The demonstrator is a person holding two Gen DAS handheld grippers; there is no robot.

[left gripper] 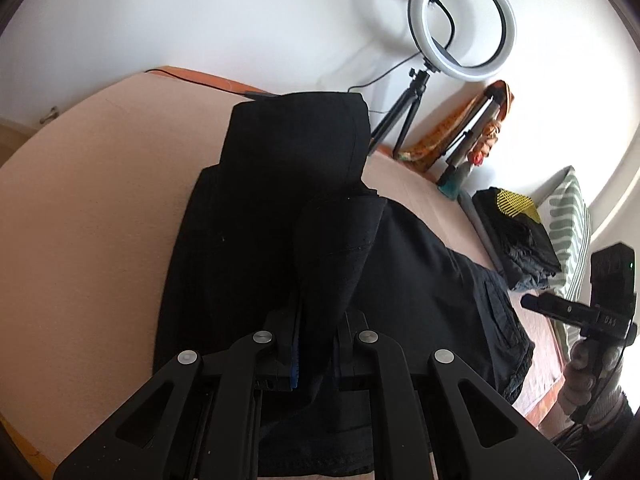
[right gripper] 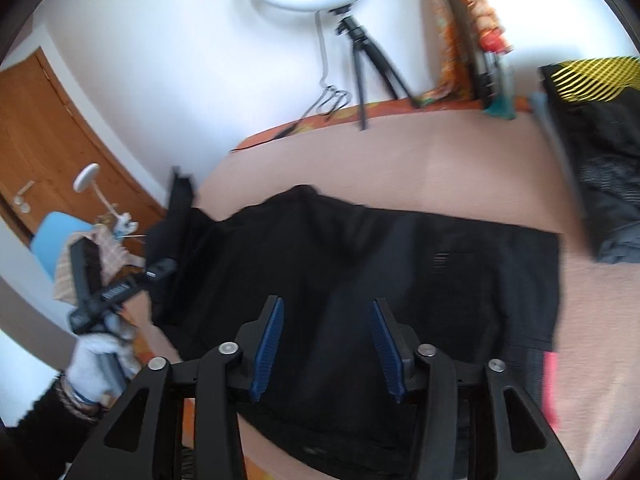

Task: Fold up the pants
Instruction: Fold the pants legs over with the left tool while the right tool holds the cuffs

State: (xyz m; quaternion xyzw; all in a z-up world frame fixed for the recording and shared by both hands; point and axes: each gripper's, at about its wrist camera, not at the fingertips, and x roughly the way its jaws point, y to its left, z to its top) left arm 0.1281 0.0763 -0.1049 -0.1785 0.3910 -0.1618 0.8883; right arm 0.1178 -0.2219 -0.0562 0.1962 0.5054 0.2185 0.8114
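Peach bedsheet carries the black pants, long axis across the right-wrist view. Left gripper fingers clamp a raised fold of the pants. Right gripper fingers stand apart, empty, directly above the cloth's near edge.

A home bedroom: pink-sheeted bed, patterned pillow, wooden door, ring light.

Pants on the bed; ring light behind; apparently folded clothes to the right
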